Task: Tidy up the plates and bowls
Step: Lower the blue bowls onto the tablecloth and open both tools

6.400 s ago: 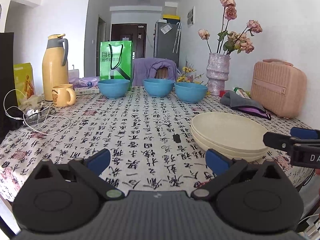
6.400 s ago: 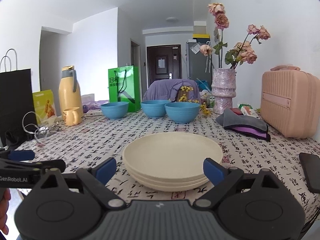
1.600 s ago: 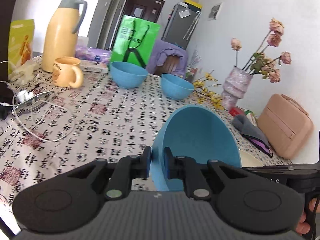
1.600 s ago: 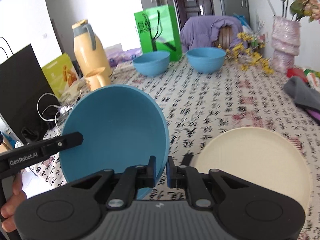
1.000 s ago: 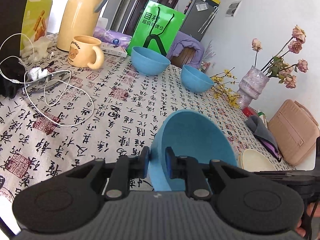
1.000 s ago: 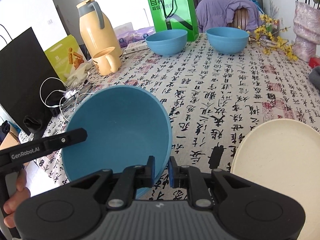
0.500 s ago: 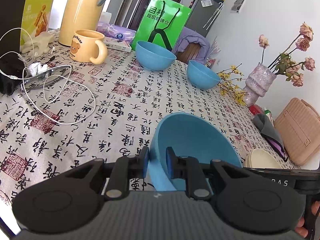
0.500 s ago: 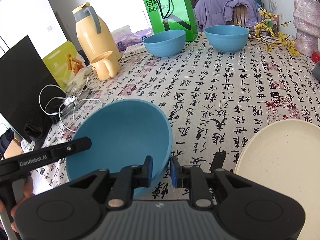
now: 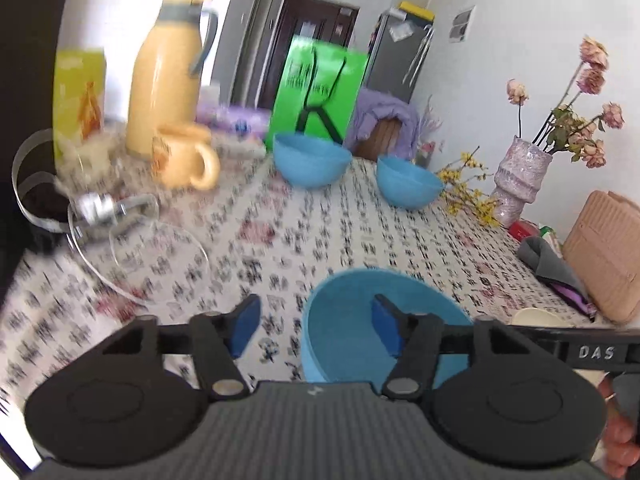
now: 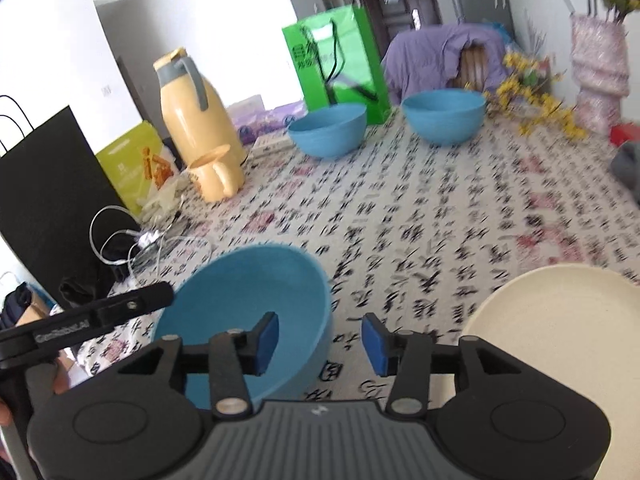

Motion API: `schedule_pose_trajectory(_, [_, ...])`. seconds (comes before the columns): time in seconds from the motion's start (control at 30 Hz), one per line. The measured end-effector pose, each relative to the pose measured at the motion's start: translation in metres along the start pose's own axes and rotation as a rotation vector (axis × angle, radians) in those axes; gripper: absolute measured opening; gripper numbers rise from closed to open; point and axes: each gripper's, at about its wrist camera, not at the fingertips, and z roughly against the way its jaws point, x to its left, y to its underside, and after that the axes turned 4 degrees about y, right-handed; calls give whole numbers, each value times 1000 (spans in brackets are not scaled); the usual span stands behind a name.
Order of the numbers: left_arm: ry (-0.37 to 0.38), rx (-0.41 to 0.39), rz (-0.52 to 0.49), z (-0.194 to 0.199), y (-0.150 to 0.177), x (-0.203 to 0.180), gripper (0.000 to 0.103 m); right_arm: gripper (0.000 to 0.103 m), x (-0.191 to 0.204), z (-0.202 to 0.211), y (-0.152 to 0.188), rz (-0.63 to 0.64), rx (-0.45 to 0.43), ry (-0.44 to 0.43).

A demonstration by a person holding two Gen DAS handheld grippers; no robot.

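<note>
While the blue bowl (image 10: 256,304) sits upright on the patterned tablecloth (image 10: 440,216), both grippers have just been opening; the left gripper (image 9: 316,330) straddles its rim with pads spread clear. The right gripper (image 10: 322,338) (jaws likewise parted) brackets the opposite rim, untouching; cream plates (image 10: 560,320) lie just beside.

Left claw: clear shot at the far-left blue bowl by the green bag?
Probably yes. The left claw stands open, its jaws just having been opening off the near blue bowl. Only bare tablecloth lies between it and the far-left blue bowl.
</note>
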Motion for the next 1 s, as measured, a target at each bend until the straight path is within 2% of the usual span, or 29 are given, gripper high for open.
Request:
schedule_pose_trajectory(0.1, [-14,-64,-63,14,8,-11,81,54,-2,16,9,17,-75,64])
schedule_pose_trajectory(0.27, [12,-85,-116,28,23,-28,89,55,-13,40,29,-31,-129,59])
schedule_pose_trajectory(0.4, [19,-95,-174,40,35,-47,96,57,-11,60,50,42,-192,106])
schedule_pose_trajectory(0.5, [31,-102,-216,47,44,-61,99,58,-11,71,62,96,-233,159])
schedule_pose_trajectory(0.6, [41,-108,-237,52,49,-74,100,63,-17,82,70,100,-264,171])
schedule_pose_trajectory(0.67, [45,-106,-245,53,51,-81,100,71,-23,88,75,104,-282,179])
schedule_pose_trajectory(0.8, [52,-94,-260,51,51,-95,101,72,-36,99,82,92,-306,184])
schedule_pose_trajectory(0.9, [58,-87,-277,47,52,-103,101,87,-46,105,85,62,-343,198])
schedule_pose_trajectory(1.0, [66,-81,-287,42,49,-111,101,87,-56,108,84,50,-364,205])
